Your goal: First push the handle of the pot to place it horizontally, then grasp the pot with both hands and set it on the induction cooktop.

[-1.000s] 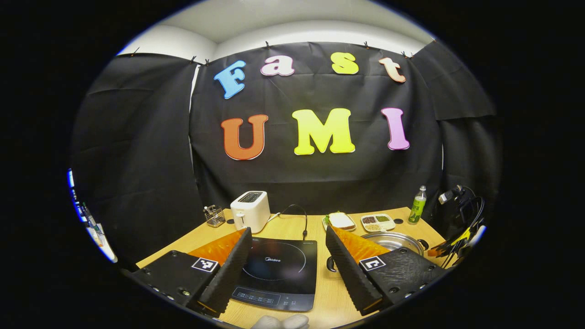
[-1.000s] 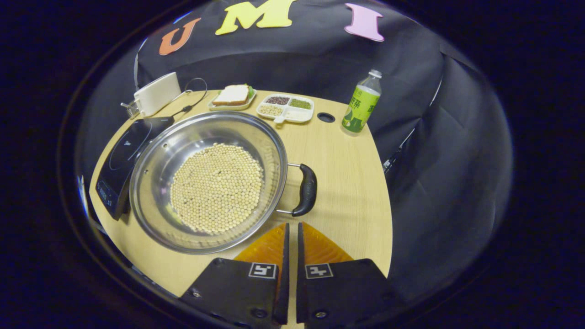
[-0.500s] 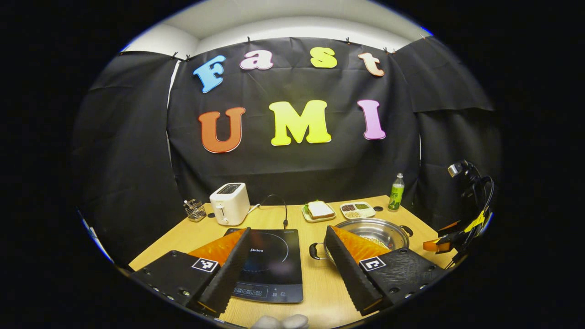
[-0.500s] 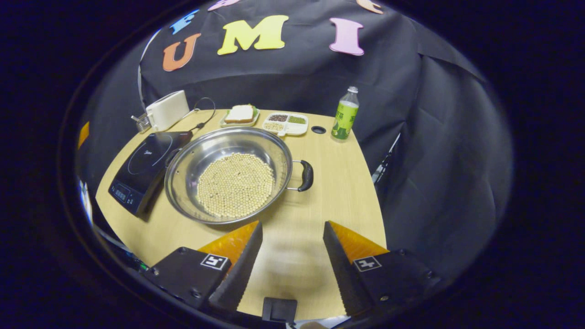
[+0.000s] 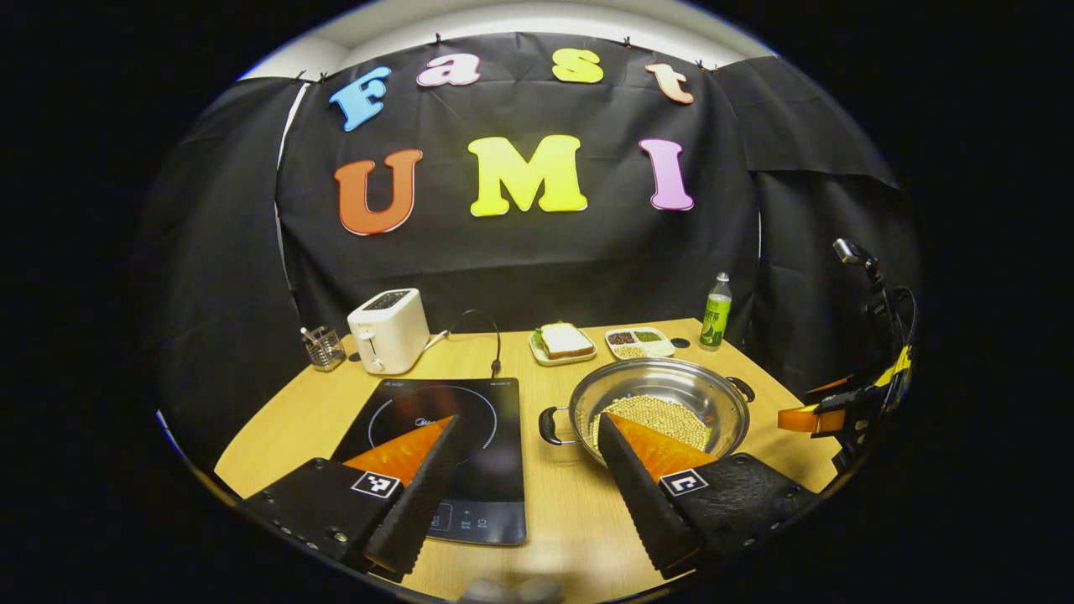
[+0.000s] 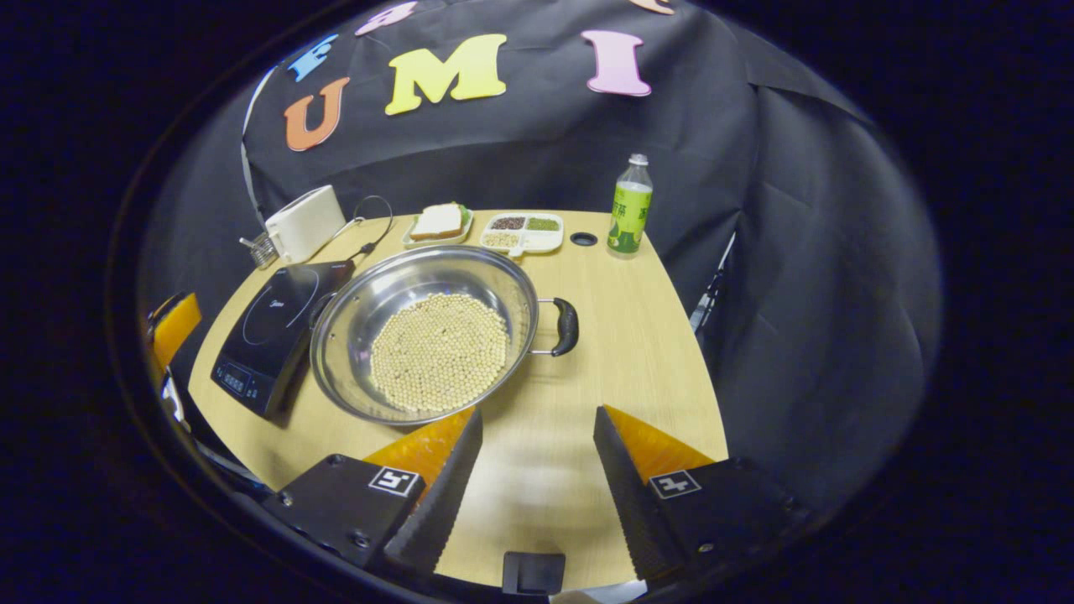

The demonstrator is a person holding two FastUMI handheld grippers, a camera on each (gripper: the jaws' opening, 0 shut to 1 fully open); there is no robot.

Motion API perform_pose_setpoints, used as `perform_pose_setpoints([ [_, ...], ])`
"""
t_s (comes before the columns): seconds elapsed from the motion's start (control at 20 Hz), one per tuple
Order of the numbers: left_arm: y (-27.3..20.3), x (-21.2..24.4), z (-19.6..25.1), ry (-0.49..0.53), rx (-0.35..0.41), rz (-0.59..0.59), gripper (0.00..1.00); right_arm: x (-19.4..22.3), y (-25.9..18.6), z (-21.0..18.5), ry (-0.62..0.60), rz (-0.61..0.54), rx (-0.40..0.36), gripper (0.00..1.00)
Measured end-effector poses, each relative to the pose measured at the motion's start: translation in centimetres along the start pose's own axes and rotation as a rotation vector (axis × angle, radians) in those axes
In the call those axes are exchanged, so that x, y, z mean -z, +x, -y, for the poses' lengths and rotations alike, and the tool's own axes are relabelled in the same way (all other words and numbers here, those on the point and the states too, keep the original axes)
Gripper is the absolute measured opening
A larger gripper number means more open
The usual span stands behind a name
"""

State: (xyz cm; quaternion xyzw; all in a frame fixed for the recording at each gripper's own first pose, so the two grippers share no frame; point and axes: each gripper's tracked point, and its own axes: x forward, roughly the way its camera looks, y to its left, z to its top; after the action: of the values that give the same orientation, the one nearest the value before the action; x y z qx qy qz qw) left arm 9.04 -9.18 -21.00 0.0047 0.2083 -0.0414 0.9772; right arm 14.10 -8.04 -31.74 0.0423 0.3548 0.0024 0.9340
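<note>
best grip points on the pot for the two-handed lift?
Take the pot by its two black loop handles, one gripper per side. They stick out level at opposite rim points with a gap for a finger. The right gripper comes from the right, the left gripper from the cooktop side.

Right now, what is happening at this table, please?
A person holds two tongs above a wooden table. Both the left tongs and the right tongs are open and hold nothing. A steel pot with beans inside stands on the table beside the black cooktop, not on it yet. Its handles point sideways, ready for a grasp.
</note>
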Motion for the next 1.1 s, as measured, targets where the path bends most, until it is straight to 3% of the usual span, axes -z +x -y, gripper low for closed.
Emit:
perform_pose_setpoints([
  [0.15, 3.1, 1.3, 0.3, 0.0, -0.013, -0.056, 0.97, -1.0, 2.5, 0.2, -0.004, -0.024, -0.014, 0.85],
  [0.55, 11.4, 5.4, 1.3, -0.017, -0.037, -0.217, 0.97, -4.7, 9.7, 0.9, -0.028, -0.077, -0.043, 0.88],
  [0.75, 14.1, 6.7, 1.8, -0.03, -0.036, -0.268, 0.97, -5.6, 12.4, 0.7, -0.042, -0.105, -0.063, 0.85],
  [0.85, 15.2, 7.1, 2.2, -0.033, -0.031, -0.291, 0.97, -5.6, 13.2, 0.7, -0.053, -0.117, -0.072, 0.88],
  [1.0, 16.2, 8.3, 3.2, -0.047, -0.015, -0.335, 0.97, -5.4, 13.9, 0.6, -0.041, -0.142, -0.09, 0.83],
  [1.1, 16.7, 8.7, 3.4, -0.049, -0.016, -0.355, 0.92, -5.3, 14.2, 0.5, -0.039, -0.152, -0.101, 0.82],
])
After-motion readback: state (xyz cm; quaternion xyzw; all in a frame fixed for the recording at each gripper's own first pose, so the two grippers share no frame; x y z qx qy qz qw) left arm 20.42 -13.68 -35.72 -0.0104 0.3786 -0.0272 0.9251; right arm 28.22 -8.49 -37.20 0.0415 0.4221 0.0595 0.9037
